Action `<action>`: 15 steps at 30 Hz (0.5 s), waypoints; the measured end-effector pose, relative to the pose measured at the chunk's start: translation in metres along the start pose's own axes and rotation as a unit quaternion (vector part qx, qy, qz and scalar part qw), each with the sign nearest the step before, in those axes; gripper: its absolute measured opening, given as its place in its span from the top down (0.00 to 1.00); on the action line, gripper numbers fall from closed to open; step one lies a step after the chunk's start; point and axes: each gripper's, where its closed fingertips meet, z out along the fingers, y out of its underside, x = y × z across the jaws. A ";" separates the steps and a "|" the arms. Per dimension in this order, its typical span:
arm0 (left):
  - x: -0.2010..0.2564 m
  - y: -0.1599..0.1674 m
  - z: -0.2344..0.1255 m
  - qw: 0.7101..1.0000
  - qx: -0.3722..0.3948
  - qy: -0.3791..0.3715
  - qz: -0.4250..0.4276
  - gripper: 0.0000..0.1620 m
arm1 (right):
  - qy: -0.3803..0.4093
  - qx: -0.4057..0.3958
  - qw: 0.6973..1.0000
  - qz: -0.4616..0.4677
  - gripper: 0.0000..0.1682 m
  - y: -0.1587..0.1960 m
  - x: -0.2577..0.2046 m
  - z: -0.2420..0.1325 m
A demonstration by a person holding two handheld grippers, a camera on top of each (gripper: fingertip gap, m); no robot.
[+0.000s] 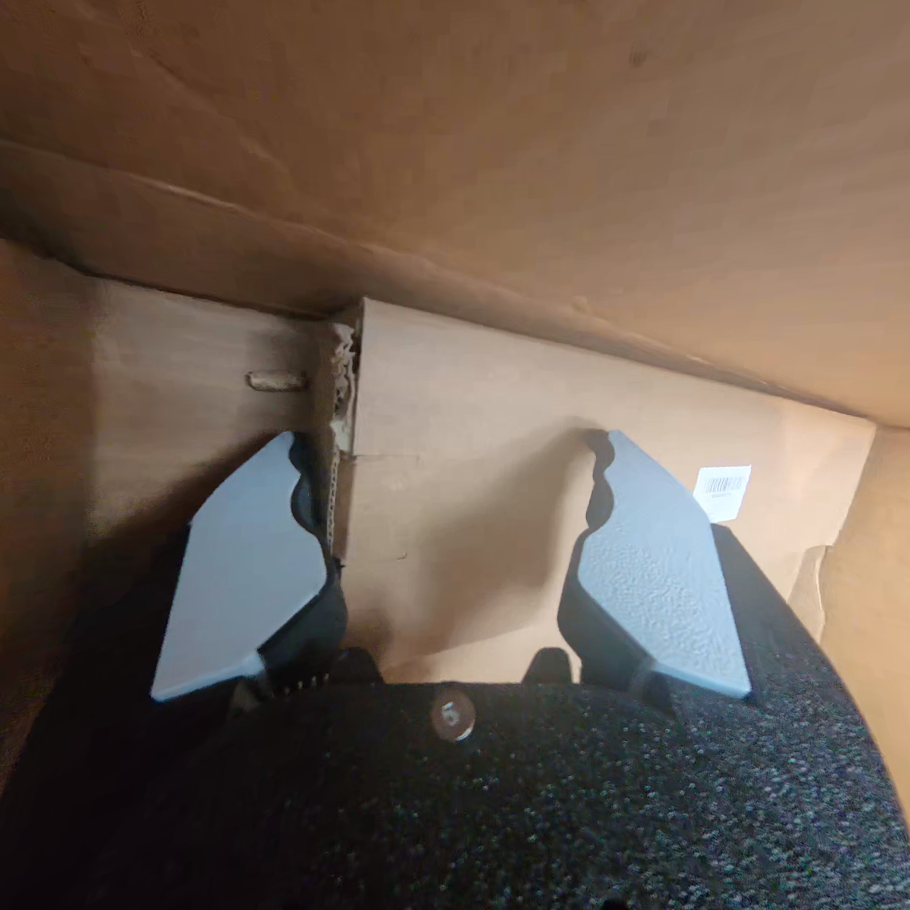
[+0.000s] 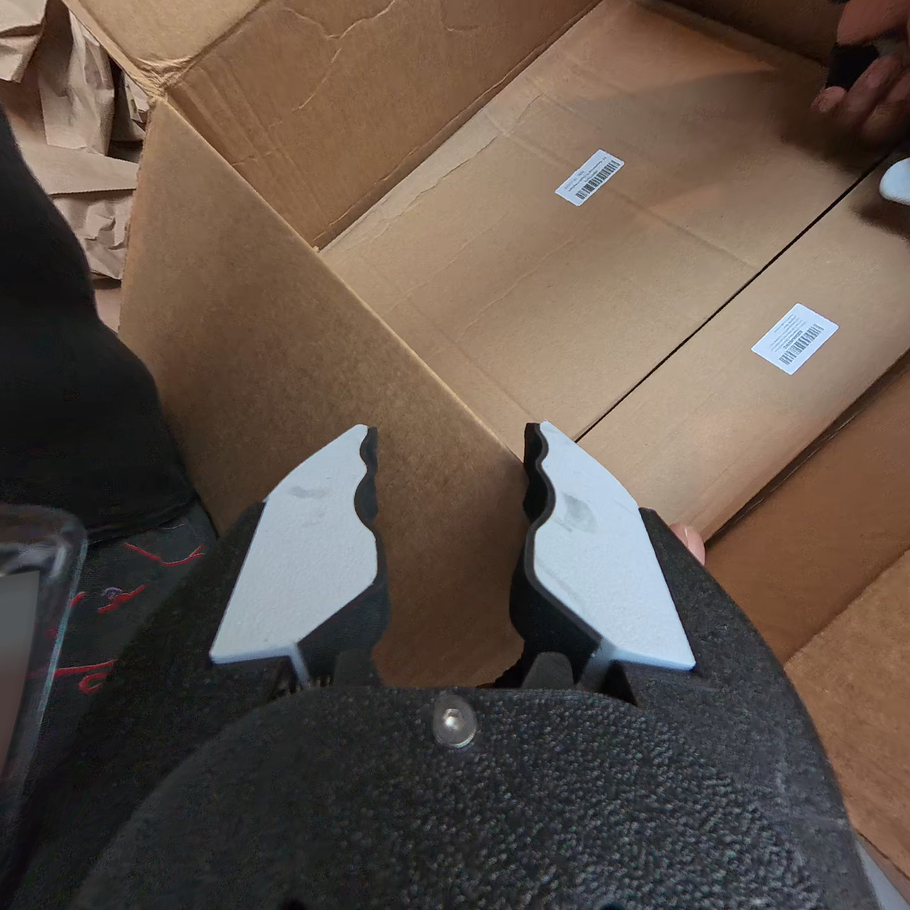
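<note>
Inside a large corrugated cardboard carton point(image 2: 276, 369), the left hand-held gripper point(image 1: 450, 443) is seen with its two fingers spread wide and nothing between them. Its fingers point(image 1: 246, 561) are flat, pale grey plates with a pebbled finish, backed by black rubber pads cut in a wavy profile, and they are mounted on a coarse, grainy black body. Matte brown board lies close ahead of the fingertips, where a torn vertical edge point(image 1: 342, 394) shows frayed fluting. A creased flap point(image 1: 492, 147) slopes overhead, and a white barcode sticker point(image 1: 723, 492) is seen just beyond the right finger.

The right hand-held gripper point(image 2: 450, 433) is held above the carton's near wall, its fingers parted to a moderate gap and gripping nothing. Grey smudges are seen on its pale plates. Two flat, rectangular cardboard boxes are laid side by side in the carton, with a thin dark seam between them. The farther box point(image 2: 541, 256) is lightly wrinkled and bears a white barcode label point(image 2: 589, 177); the nearer box point(image 2: 714, 418) bears a second label point(image 2: 794, 339). At the upper right corner, a hand point(image 2: 871, 83) is seen with a pale finger tip of the other tool point(image 2: 897, 182) below it. Crumpled brown packing paper point(image 2: 83, 147) is piled outside the carton at the left, beside dark fabric point(image 2: 64, 394).
</note>
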 end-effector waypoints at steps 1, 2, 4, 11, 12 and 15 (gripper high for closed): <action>0.001 0.001 0.000 1.000 -0.002 0.003 -0.001 0.32 | 0.000 0.001 1.000 -0.001 0.65 0.000 0.000 0.000; 0.005 0.002 0.000 1.000 -0.008 0.014 -0.005 0.33 | 0.001 0.003 1.000 -0.001 0.67 0.000 0.001 0.000; 0.016 0.005 0.002 0.999 -0.015 0.036 -0.021 0.35 | 0.001 0.008 1.000 0.000 0.67 -0.001 0.002 0.000; 0.038 0.003 -0.025 0.999 -0.014 -0.017 0.036 0.33 | -0.009 0.027 1.000 0.009 0.69 -0.003 0.005 -0.002; 0.044 0.004 -0.029 0.998 -0.021 -0.034 0.051 0.31 | -0.011 0.028 0.999 0.010 0.69 -0.003 0.005 -0.002; 0.060 0.003 -0.045 0.991 -0.037 -0.101 0.079 0.27 | -0.019 0.025 0.999 0.018 0.68 -0.002 0.004 -0.003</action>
